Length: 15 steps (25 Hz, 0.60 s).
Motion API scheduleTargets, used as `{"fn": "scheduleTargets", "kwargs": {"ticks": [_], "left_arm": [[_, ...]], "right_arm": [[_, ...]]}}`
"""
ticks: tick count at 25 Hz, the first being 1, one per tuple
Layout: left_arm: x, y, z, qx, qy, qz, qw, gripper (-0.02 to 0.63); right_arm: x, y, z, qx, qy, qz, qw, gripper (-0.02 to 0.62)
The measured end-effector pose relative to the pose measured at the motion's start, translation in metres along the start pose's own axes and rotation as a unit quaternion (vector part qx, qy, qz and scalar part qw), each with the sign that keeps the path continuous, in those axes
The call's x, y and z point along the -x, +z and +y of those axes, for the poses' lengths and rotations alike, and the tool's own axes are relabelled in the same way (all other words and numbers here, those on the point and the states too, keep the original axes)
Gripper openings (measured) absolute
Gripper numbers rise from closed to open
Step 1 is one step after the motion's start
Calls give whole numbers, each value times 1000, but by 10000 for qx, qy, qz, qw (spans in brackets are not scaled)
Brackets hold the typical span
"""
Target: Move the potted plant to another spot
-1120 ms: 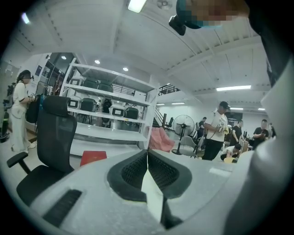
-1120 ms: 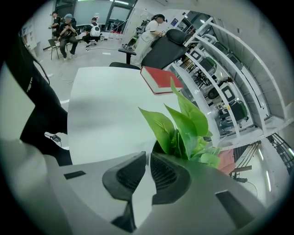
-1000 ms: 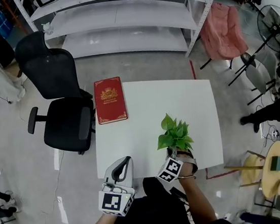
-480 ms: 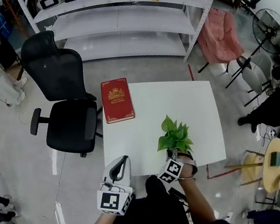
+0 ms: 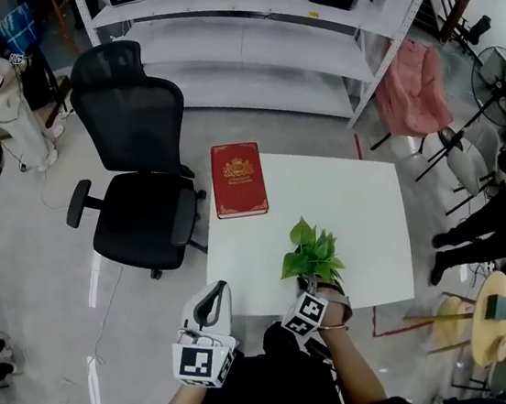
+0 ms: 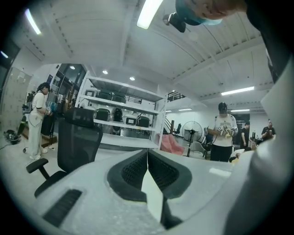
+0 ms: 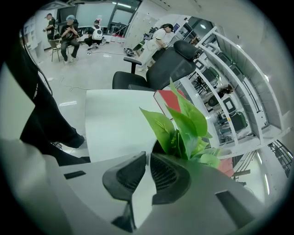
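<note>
Small green-leaved potted plant stood at the near edge of the white square tabletop, right of centre. Right gripper met it from the near side, jaws closed to a thin gap and pinching the dark pot rim. Left gripper hovered by the near-left corner, jaws pressed together, nothing between them. Red hardcover book lay at the far-left corner, well apart from the plant.
</note>
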State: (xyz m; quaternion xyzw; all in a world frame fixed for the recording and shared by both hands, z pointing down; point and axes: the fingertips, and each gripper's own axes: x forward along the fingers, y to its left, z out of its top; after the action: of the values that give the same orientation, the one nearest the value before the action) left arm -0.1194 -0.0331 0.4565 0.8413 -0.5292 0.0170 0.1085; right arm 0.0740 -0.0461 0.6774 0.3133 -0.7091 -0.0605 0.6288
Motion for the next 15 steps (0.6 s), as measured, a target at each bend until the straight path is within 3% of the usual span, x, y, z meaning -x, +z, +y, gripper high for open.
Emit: {"fn": "scheduleTargets", "kwargs": {"ticks": [15], "left_arm": [[51, 4, 63, 260, 835, -225, 9959, 18]], "right_arm": [[-11, 87, 34, 811, 237, -482, 9953, 18]]}}
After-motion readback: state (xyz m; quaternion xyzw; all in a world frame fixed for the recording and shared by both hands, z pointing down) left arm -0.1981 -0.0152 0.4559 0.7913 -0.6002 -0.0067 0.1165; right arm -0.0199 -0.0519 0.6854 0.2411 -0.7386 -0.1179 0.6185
